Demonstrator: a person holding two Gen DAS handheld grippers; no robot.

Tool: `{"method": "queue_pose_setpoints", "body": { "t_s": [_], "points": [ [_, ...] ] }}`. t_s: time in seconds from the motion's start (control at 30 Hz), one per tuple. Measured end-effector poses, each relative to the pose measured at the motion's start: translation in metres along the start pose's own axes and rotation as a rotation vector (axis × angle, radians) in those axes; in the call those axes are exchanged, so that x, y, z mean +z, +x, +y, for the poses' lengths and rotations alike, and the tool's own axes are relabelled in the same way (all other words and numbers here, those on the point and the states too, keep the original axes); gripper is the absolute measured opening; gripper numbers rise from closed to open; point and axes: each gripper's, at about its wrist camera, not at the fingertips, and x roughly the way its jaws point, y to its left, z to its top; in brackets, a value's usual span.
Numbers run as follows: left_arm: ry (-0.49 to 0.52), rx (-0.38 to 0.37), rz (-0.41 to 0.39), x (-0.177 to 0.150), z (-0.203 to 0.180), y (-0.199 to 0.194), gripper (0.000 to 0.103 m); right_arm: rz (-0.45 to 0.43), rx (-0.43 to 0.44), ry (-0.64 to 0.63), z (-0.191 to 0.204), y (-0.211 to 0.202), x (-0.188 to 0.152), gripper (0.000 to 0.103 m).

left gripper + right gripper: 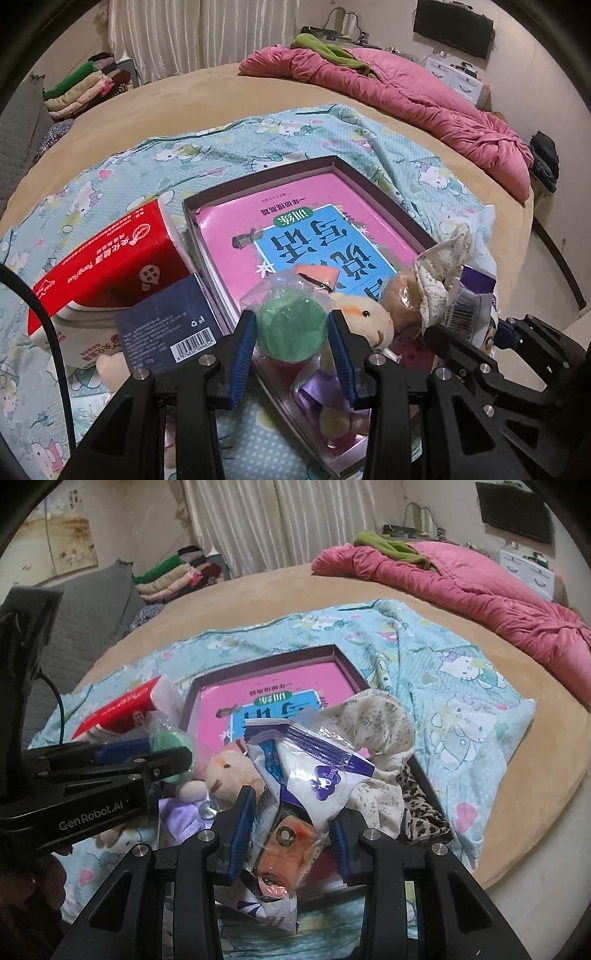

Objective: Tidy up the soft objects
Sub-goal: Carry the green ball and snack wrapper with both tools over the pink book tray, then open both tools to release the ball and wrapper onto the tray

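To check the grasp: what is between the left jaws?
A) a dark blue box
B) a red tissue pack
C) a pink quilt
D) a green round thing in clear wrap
D: the green round thing in clear wrap sits between the left jaws.

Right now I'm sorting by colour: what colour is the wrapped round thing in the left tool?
Green round thing, clearest in the left wrist view.

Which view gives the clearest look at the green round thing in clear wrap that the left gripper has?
The left wrist view: the green wrapped ball sits centred between the left gripper's blue pads, nearly all visible. In the right wrist view only a sliver of it shows, mostly hidden behind that gripper's fingers.
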Motion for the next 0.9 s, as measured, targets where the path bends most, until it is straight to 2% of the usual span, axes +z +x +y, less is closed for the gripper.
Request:
{"method": "queue_pose_setpoints", "body": {
  "t_s": [0.53,0.9],
  "points": [
    [-0.02,-0.007,0.02,0.0,0.008,0.011,0.041,0.021,-0.005,-0.038,0.006,0.019,-0.002,0.04],
    [-0.017,-0.009,0.03,0.003,0.009,0.015,0.042,-0.011,0.005,-0.055,0.008,0.018,-0.001,0.044]
  ]
}}
